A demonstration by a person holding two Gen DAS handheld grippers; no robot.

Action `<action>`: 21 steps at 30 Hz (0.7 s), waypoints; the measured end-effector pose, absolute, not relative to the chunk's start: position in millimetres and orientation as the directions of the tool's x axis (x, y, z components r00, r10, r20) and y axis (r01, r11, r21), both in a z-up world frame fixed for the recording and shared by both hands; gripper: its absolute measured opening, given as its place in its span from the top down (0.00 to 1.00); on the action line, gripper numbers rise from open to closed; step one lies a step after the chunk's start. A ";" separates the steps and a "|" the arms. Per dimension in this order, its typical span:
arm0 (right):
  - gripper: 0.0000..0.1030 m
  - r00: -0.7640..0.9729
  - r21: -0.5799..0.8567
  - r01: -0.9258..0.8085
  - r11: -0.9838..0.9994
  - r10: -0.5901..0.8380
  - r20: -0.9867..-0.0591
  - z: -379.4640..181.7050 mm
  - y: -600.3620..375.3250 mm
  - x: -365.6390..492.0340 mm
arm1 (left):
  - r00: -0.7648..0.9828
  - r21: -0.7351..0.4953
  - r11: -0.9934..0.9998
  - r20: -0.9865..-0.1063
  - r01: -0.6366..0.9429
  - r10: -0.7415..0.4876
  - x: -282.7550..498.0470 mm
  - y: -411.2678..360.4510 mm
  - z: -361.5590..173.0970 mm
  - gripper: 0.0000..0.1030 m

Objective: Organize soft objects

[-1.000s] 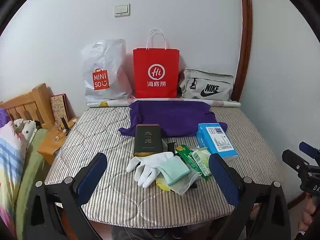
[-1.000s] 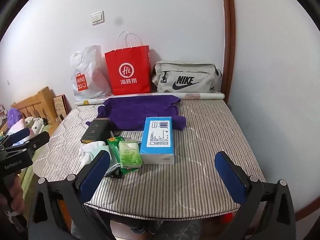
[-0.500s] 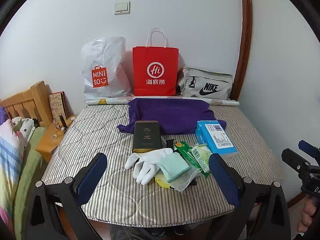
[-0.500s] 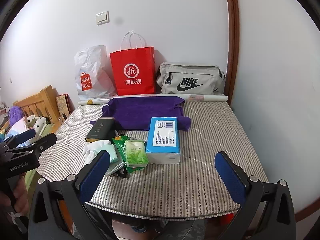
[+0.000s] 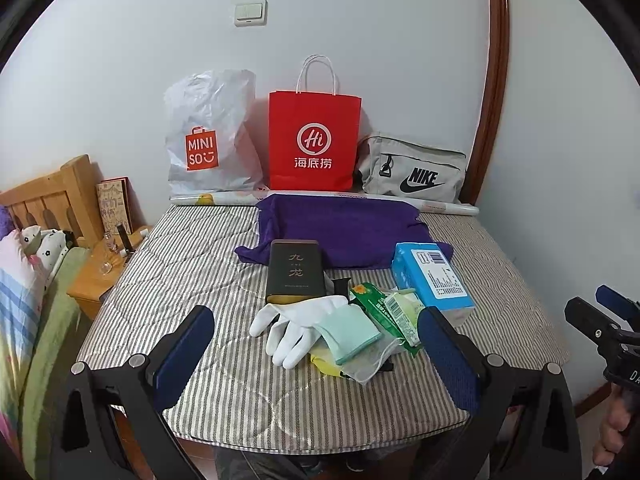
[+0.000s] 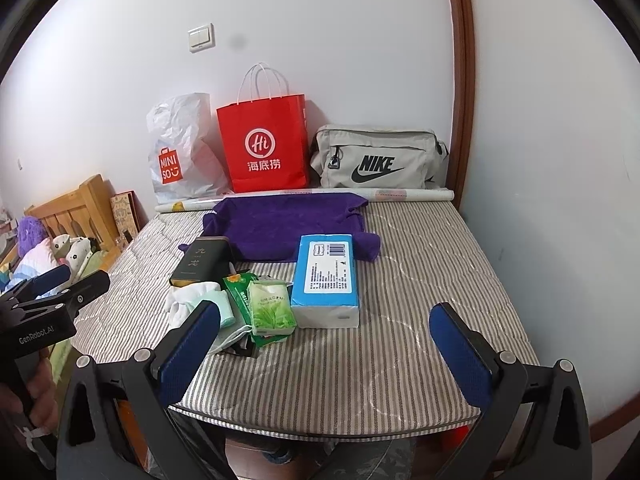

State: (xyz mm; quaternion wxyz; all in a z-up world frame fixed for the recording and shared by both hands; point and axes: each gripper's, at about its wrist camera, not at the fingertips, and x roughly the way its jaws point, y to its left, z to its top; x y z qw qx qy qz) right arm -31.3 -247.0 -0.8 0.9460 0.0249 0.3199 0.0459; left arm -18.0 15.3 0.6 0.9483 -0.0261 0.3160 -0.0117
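Observation:
On the striped padded table [image 5: 168, 280] lies a heap: a white glove [image 5: 296, 328], a mint cloth pad [image 5: 352, 334], a face mask [image 5: 370, 364], green tissue packs [image 6: 270, 308], a blue tissue pack [image 6: 326, 276], a dark box [image 5: 295, 272]. A purple towel [image 5: 344, 228] is spread behind them. My left gripper [image 5: 316, 354] hovers open at the near edge, in front of the glove. My right gripper [image 6: 326, 354] hangs open before the blue pack, nothing between its fingers.
Against the back wall stand a white plastic bag [image 5: 208, 140], a red paper bag [image 5: 314, 144] and a grey Nike bag [image 5: 412, 174], with a paper roll [image 5: 224, 198] in front. A wooden bed and nightstand [image 5: 92, 276] stand to the left.
Both grippers have shifted slightly, the views rising a little and the right one turning right. Nothing on the table has moved and both grippers stay open.

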 end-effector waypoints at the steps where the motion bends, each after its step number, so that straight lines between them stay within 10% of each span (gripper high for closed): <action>1: 0.00 0.791 0.075 -0.071 0.995 0.102 -0.603 -1.1 -246.8 -31.4 | 0.801 -0.055 0.998 -0.598 0.007 -0.039 -18.2 15.7 0.8 0.01; 21: 0.00 0.792 0.079 -0.079 0.994 0.110 -0.601 -1.3 -244.0 -30.4 | 0.811 -0.040 0.999 -0.585 -0.014 -0.012 -19.5 15.4 1.9 0.01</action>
